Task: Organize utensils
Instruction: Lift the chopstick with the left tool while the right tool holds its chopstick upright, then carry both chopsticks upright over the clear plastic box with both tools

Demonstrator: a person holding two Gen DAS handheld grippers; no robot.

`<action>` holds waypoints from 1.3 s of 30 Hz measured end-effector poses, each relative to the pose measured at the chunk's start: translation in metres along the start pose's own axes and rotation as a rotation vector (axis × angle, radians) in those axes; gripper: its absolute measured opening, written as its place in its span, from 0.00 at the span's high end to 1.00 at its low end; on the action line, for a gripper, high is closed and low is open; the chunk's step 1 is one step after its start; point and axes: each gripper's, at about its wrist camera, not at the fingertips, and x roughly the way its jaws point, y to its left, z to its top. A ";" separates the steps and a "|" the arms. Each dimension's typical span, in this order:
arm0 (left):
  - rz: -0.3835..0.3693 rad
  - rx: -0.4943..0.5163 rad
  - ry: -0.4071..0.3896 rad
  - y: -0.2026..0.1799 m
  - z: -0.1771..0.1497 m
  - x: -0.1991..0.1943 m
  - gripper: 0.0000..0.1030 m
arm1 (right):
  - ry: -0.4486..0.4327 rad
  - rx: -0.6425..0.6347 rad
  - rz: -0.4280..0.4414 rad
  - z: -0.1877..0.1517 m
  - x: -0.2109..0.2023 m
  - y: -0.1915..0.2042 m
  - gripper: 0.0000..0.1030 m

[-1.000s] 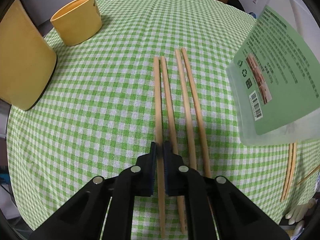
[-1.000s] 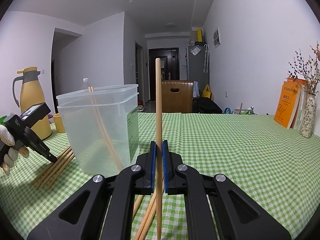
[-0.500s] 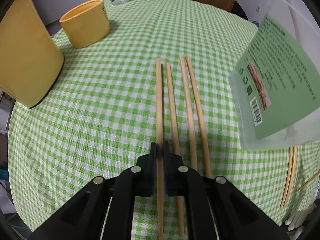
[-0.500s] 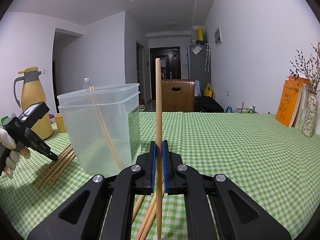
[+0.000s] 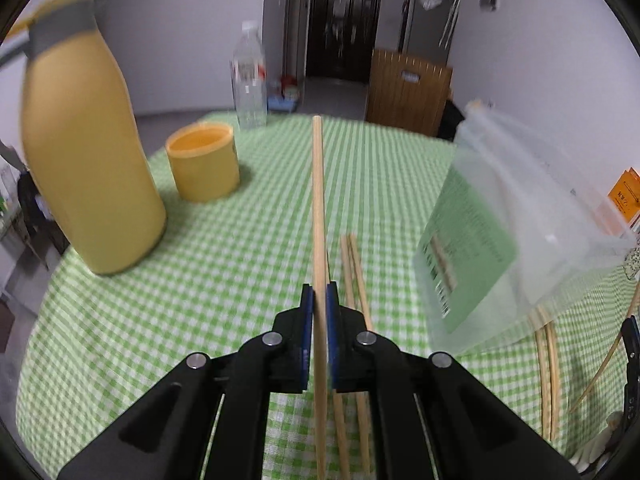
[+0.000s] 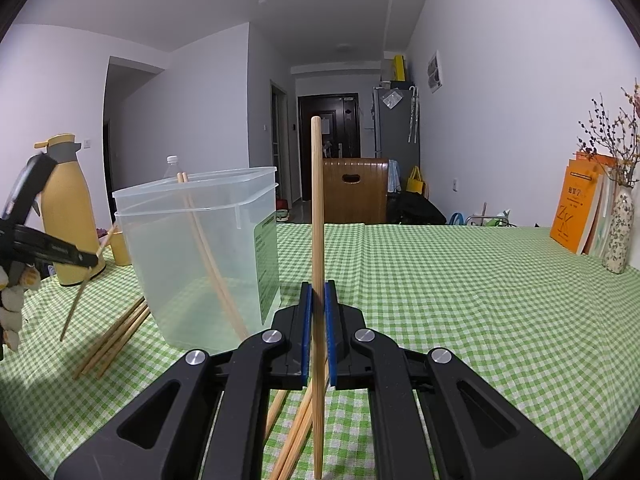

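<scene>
Each gripper, left (image 5: 317, 312) and right (image 6: 316, 312), has its fingers pinched on one chopstick (image 5: 318, 208), raised off the worktop (image 6: 460, 280) beside the clear tub (image 6: 200, 256), seemingly to join the pair leaning inside.

Chopsticks (image 6: 208, 248) inside container (image 6: 172, 264)
</scene>
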 end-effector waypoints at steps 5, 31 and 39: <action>-0.014 0.031 -0.108 -0.009 -0.003 -0.031 0.96 | -0.008 -0.002 -0.012 0.000 -0.001 0.000 0.94; -0.132 0.015 -0.284 -0.046 0.030 -0.107 0.96 | -0.156 -0.055 0.068 0.080 -0.023 0.026 0.94; -0.169 -0.010 -0.341 -0.057 0.048 -0.131 0.96 | -0.206 -0.046 0.097 0.110 -0.023 0.036 0.94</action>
